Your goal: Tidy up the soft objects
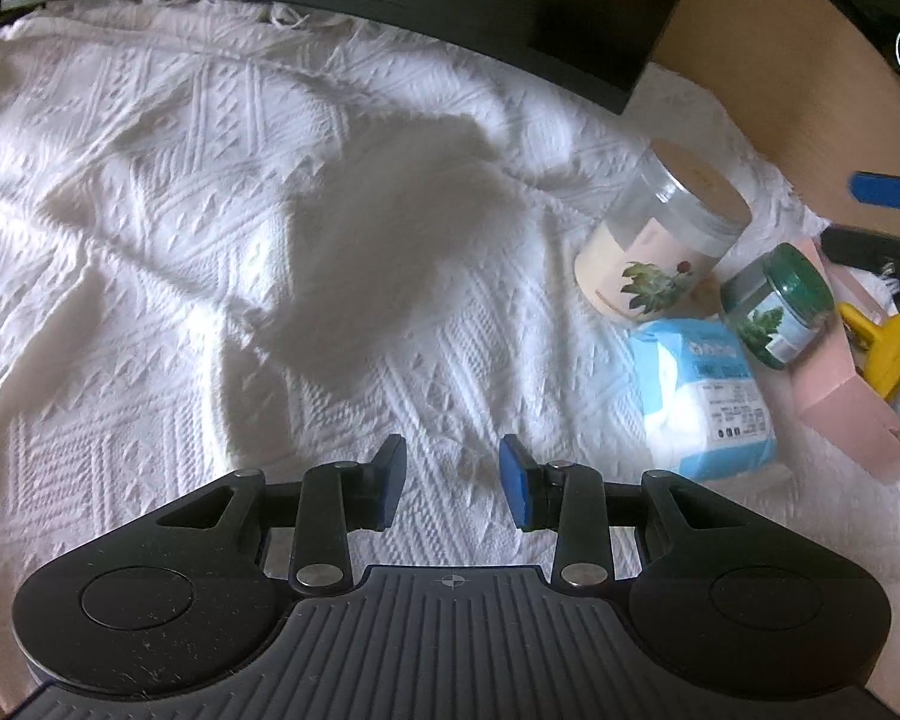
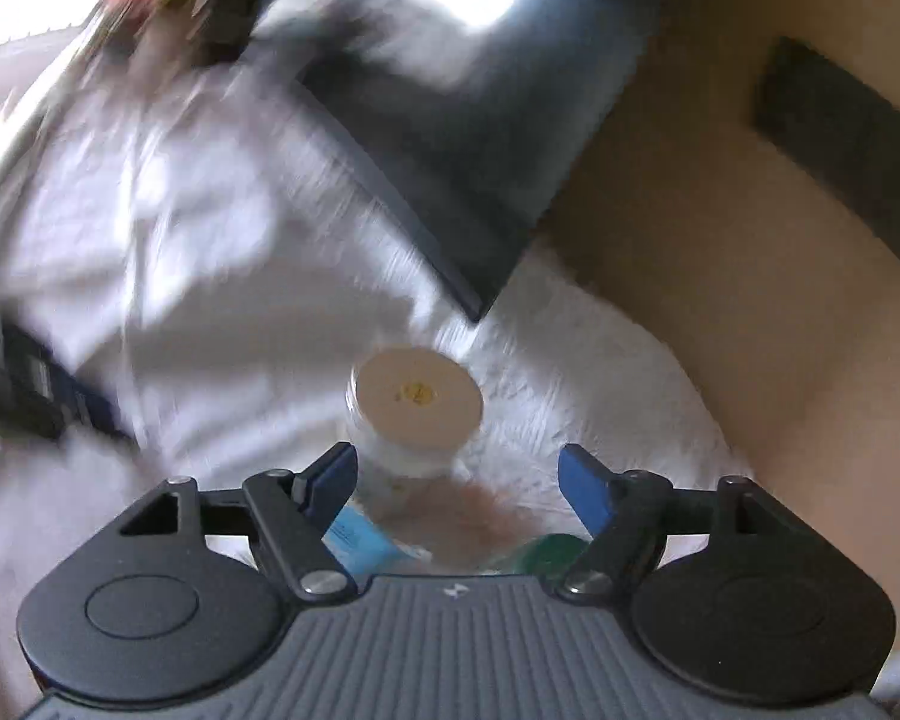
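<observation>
My right gripper [image 2: 456, 480], fingers spread, hovers over the tall jar [image 2: 417, 402]; closing carelessly may topple it onto the blue packet [image 1: 705, 390]. My left gripper [image 1: 453, 480] hangs empty, fingers apart.

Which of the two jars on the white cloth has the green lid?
The smaller jar, nearest the pink box. The larger jar beside it has a beige lid.

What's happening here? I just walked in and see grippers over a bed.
Both grippers are open and hold nothing. The right gripper is above the tan-lidded jar, jaws spread wide around it. The left gripper is over bare white bedspread. A blue packet and green-lidded jar lie nearby.
</observation>
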